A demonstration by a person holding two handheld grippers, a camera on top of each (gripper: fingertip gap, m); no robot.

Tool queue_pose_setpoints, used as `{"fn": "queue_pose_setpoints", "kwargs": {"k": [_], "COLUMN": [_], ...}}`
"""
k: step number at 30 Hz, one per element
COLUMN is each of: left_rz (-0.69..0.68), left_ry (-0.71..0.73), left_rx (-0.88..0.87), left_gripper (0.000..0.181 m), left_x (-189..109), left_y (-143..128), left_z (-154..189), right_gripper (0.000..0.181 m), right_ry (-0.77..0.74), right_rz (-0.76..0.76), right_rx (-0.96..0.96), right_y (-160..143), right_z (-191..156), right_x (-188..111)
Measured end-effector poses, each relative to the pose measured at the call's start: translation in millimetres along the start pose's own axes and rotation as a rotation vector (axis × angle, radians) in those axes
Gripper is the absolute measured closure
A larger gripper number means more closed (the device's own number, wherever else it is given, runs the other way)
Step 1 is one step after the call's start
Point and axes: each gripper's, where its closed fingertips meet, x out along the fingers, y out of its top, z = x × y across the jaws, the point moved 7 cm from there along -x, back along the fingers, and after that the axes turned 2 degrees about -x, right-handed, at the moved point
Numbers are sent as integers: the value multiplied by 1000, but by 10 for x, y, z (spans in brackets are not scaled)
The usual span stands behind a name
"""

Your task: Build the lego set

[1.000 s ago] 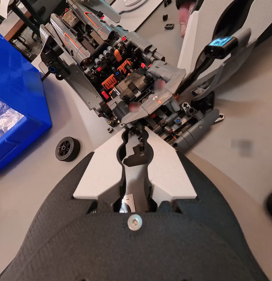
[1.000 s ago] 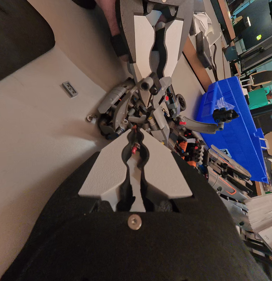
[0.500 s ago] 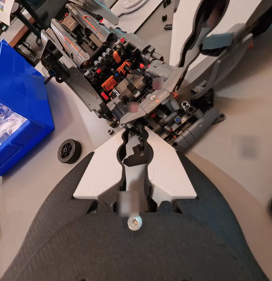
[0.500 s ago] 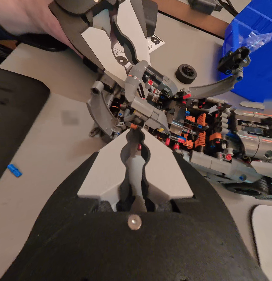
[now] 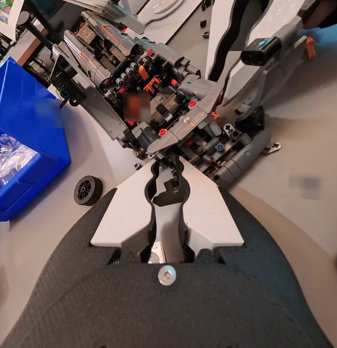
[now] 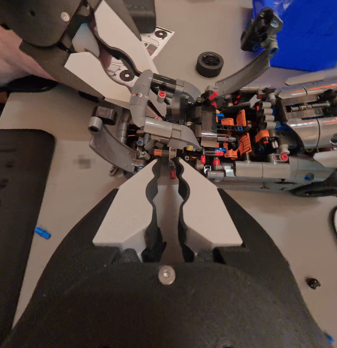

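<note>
A grey, black and orange lego car point(image 5: 137, 79) lies on the grey table, also in the right wrist view point(image 6: 239, 131). My left gripper point(image 5: 167, 162) is shut on a black part at the car's front end; it shows at the top left of the right wrist view point(image 6: 115, 62). My right gripper point(image 6: 166, 162) is shut on a small grey part with a red pin point(image 6: 172, 173) at the car's near side. Beside it sits a curved grey panel point(image 6: 111, 148) with a black connector point(image 6: 105, 114). The right gripper shows at the upper right of the left wrist view point(image 5: 239, 56).
A blue bin point(image 5: 22, 131) with plastic bags stands beside the car. A loose black wheel point(image 5: 88, 190) lies near it. A blue pin point(image 6: 42, 233) and a black mat point(image 6: 18, 178) lie to my right gripper's left. A printed sheet point(image 6: 154, 41) lies beyond the car. One gripper's finger ends stand about 7 cm off the other's. From the left gripper's tips to the loose black wheel point(image 5: 88, 190) is close to 12 cm. My right wrist view point(image 6: 207, 61) looks at it from another angle.
My right gripper has swung round with the curved panel and now meets the car's side level with the table. My left gripper keeps its hold and has barely moved.
</note>
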Motion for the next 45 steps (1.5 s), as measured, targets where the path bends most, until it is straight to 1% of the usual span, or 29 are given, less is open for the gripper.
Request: {"fn": "queue_pose_setpoints", "kwargs": {"k": [2,4,6,7,10,13,14,17,19,24,27,29,33,36,38,40,43,44,45], "left_rz": [1,1,1,1,1,0,0,0,1,-1,-1,-1,-2,-2,-2,-1,0,0,1], "left_ry": [3,2,4,5,7,11,12,14,15,18,20,20,20,24,24,28,30,29,29], "left_rx": [3,3,4,5,6,7,7,11,12,9,11,10,9,13,13,17,21,21,22], "left_gripper": [167,167,167,167,167,167,167,167,167,167,167,167,167,167,168,167,168,168,168], "left_x": [1,2,2,2,5,9,11,13,12,16,17,16,17,17,16,17,15,16,16], "left_y": [1,2,2,3,5,8,8,11,11,11,12,12,12,13,13,13,13,14,14], "left_z": [2,2,3,4,5,4,4,8,9,4,4,5,4,7,7,11,13,13,14], "right_gripper": [159,161,158,162,165,159,152,153,145,148,145,147,144,146,153,151,162,164,169], "right_ry": [-26,-49,-70,-69,-77,-62,-80,-113,-99,-100,-103,-100,-97,-125,-126,-110,-57,-48,-46], "right_rz": [-10,-1,-1,5,20,37,35,53,37,42,30,30,38,26,21,5,18,25,41], "right_rx": [26,4,-19,-13,15,34,22,-11,-2,9,-18,-11,9,-2,-19,-37,-115,-156,-213], "right_y": [-27,-19,14,22,-8,-5,-7,41,10,-12,-17,-21,-18,-15,-25,-43,-44,-36,-19], "right_z": [8,-7,-18,-18,11,19,21,34,43,74,55,61,51,43,54,55,-5,-34,-71], "right_x": [3,-3,-16,-9,34,42,40,-32,-1,51,50,52,52,58,40,17,-11,-5,0]}}
